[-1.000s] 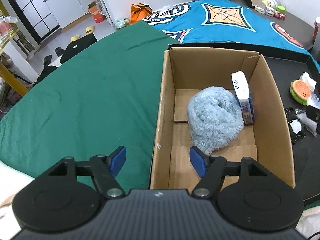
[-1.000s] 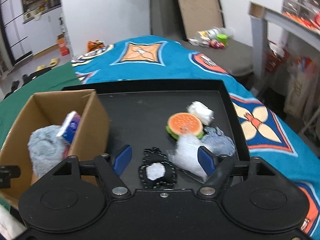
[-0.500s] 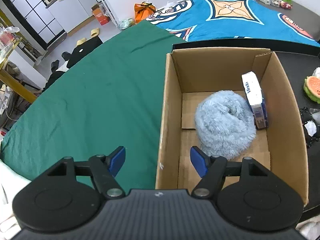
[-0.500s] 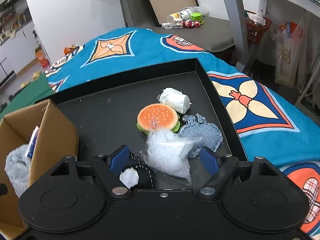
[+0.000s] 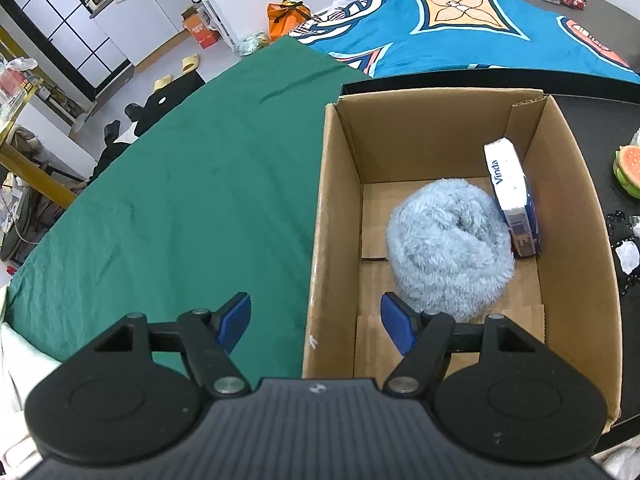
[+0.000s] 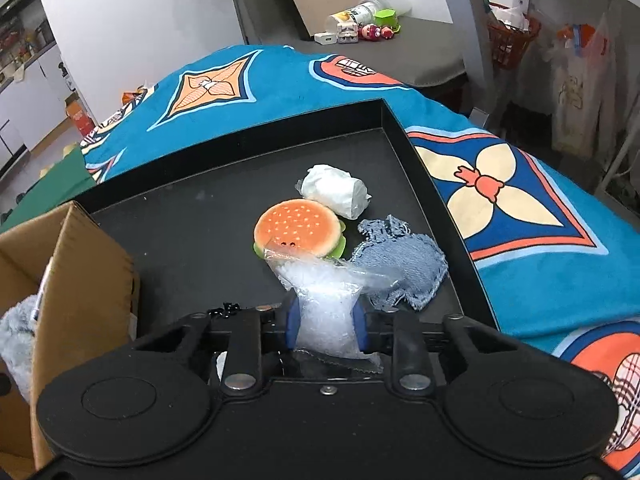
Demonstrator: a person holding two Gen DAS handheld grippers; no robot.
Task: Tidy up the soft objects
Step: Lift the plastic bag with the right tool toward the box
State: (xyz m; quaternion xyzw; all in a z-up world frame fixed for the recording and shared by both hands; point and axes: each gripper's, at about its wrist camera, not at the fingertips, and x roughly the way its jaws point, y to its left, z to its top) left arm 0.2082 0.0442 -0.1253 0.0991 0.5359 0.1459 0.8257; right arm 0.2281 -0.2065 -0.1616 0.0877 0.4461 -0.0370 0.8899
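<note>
In the right wrist view my right gripper [image 6: 326, 322] has its jaws closing on a clear crinkled plastic bag [image 6: 324, 292], and the blue pads pinch its lower part. Just beyond the bag on the black tray [image 6: 440, 208] lie an orange burger toy [image 6: 298, 228], a white wrapped roll [image 6: 334, 190] and a frayed denim piece [image 6: 400, 264]. My left gripper [image 5: 315, 316] is open and empty, its fingers either side of the near left wall of the cardboard box [image 5: 332, 200]. Inside the box are a fluffy light-blue cloth [image 5: 448, 252] and a tissue pack [image 5: 510, 196].
A black beaded item with a white patch [image 5: 624, 248] lies on the tray right of the box. Green cloth [image 5: 180, 200] covers the surface left of the box. A patterned blue blanket [image 6: 520, 200] surrounds the tray. Small toys and a bottle [image 6: 360, 20] sit far back.
My right gripper moved forward and down over the plastic bag, and its jaws went from wide apart to pinching it. The left gripper stayed open by the box wall.
</note>
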